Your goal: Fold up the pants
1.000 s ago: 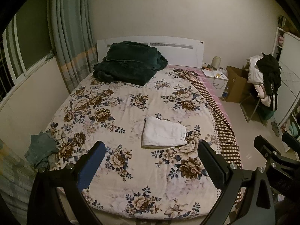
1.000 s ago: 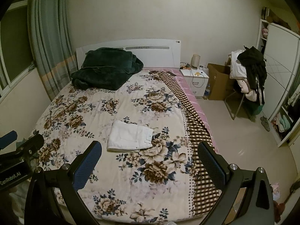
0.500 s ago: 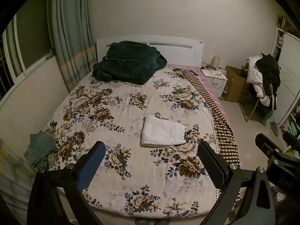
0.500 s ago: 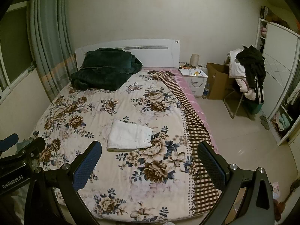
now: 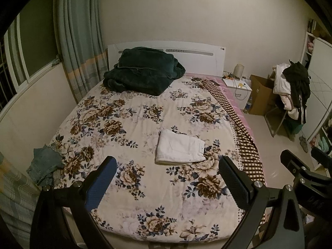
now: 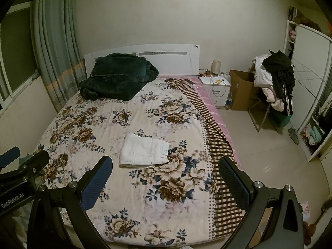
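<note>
The white pants (image 5: 179, 149) lie folded in a neat, flat block on the bed (image 5: 132, 188), far ahead of the fingers and between them in both views. Nothing touches the pants.

The left gripper (image 5: 166, 183) has its fingers (image 5: 99, 184) spread wide with nothing between them. The right gripper (image 6: 165, 183) is the same — fingers (image 6: 232, 182) wide apart, holding nothing. Both hang above the near end of the bed, well apart from the pants.

The fold looks done, so the main worry is undoing it. If a gripper goes forward and bumps the block, the top layer could slide off and the edges would no longer line up. If the fingers pinch only the top layer, lifting would pull the fold open. The quilt under the pants is soft and a bit bumpy, so a push on it near the pants could tip or wrinkle them too.

There is more cloth around — a blue heap (image 5: 44, 166) off past the left finger at the edge of the bed, and a dark blanket (image 5: 143, 72) far ahead by the headboard. Grabbing one of those by mistake would be the wrong job. The two grippers are also close side by side, so they could knock each other if they swing in.
</note>
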Demonstrator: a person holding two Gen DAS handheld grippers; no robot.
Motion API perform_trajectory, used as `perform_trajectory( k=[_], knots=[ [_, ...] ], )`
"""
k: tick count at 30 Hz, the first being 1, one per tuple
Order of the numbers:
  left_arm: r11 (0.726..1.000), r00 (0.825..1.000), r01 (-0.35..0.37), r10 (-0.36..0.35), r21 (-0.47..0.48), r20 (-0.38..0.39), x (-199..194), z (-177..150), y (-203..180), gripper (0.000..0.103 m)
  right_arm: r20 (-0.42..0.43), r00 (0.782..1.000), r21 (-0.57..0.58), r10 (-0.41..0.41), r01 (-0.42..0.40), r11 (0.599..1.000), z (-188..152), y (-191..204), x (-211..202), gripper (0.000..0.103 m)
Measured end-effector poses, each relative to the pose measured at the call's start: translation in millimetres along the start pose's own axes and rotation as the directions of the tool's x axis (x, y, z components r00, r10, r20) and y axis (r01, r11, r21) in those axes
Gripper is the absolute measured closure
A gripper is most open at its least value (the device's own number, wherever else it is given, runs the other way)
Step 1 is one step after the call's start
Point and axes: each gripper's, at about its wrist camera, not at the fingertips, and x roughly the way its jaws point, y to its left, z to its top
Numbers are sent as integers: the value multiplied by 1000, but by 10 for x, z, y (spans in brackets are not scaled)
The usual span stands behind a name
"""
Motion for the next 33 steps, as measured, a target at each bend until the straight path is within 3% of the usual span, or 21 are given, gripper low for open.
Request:
perform_trajectory(
  k=[33],
  knots=[
    [1000, 1000, -4, 4, 7, 16, -41, 119, 39, 3, 3, 1000, 6, 12, -12, 1000, 44, 51, -31, 0]
  ],
)
